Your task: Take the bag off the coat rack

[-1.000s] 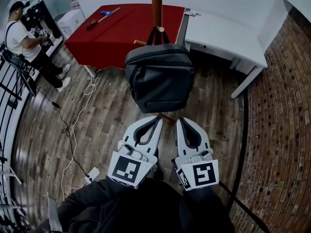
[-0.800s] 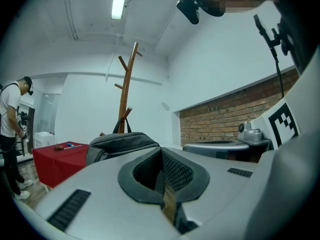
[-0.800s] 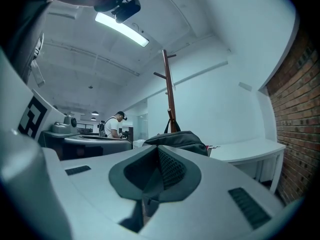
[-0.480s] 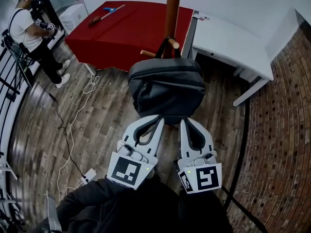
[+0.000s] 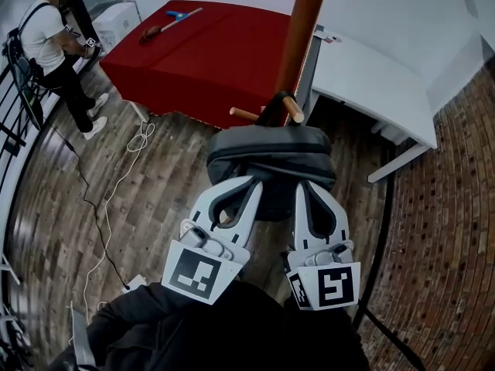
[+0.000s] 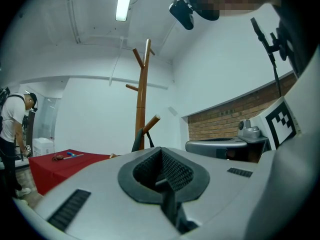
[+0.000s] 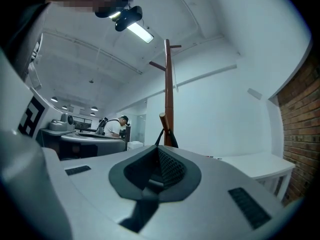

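- Head view looks steeply down on our left hand-held gripper [image 5: 249, 184] and right hand-held gripper [image 5: 303, 188], side by side in the lower middle of the frame, both pointing towards the top of the frame
- We see both clenched in their own views: jaws pressed together, nothing between them
- Just above their tips hangs the dark grey bag [image 5: 267, 165], at the centre of the frame; its black handle [image 5: 272, 114] is looped over a wooden peg [image 5: 292, 108] of the coat rack [image 5: 303, 37]
- Our tips overlap the bag's lower edge in the picture; we cannot tell whether they touch it
- The coat rack's brown pole rises to the top of the frame, a little right of centre
- Behind it, at upper left, stands a table under a red cloth [image 5: 201, 52], and at upper right a white table [image 5: 379, 79]
- A person [image 5: 50, 49] stands at the far upper left on the wooden floor [image 5: 155, 199], where a white cable [image 5: 116, 199] trails
- A brick wall [image 5: 452, 230] fills the right edge
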Motion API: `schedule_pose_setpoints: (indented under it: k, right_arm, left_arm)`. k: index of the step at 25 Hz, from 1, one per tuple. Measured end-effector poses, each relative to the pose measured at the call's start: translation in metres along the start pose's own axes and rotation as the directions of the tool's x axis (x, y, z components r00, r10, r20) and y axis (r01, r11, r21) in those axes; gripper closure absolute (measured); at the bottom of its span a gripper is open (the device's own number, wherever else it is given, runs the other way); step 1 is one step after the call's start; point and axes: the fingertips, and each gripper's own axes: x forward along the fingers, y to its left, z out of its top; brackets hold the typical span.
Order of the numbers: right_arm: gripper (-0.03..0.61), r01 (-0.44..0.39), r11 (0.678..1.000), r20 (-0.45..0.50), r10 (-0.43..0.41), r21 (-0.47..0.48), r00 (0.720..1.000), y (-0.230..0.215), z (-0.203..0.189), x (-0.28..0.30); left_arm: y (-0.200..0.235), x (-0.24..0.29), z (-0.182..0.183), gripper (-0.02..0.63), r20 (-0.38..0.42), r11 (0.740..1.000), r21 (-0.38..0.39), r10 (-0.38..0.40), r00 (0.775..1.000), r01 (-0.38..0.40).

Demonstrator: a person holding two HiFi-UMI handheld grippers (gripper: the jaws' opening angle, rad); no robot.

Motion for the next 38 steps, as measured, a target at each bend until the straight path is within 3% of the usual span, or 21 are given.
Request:
schedule_pose_setpoints:
  k: [12, 31, 34, 38]
  right_arm:
    - [0.571, 0.034, 0.999, 0.038, -0.032, -0.03, 0.999, -0.023, 0.018, 0.035]
    - [0.566, -0.118, 0.99, 0.001, 0.119, -0.079, 0.993, -0.051, 0.02, 0.089]
    - [0.476, -0.158, 0.981, -0.043, 0.154, -0.108, 0.987, -0.049, 0.016, 0.099]
    - [0.462, -0.184, 0.972, -0.092, 0.172, -0.145, 0.981, -0.051, 0.011, 0.11]
  left_arm:
    - [0.024, 0.032, 0.012, 0.604, 0.017, 1.0, 0.005, -0.014, 1.0, 0.014]
    - [0.051, 0.077, 0.022, 0.601, 0.005, 0.992, 0.029, 0.124, 0.992, -0.124]
    - [0.053, 0.083, 0.023, 0.57, 0.001, 0.993, 0.034, 0.117, 0.993, -0.117]
    - [0.057, 0.091, 0.021, 0.518, -0.013, 0.992, 0.041, 0.121, 0.993, -0.121]
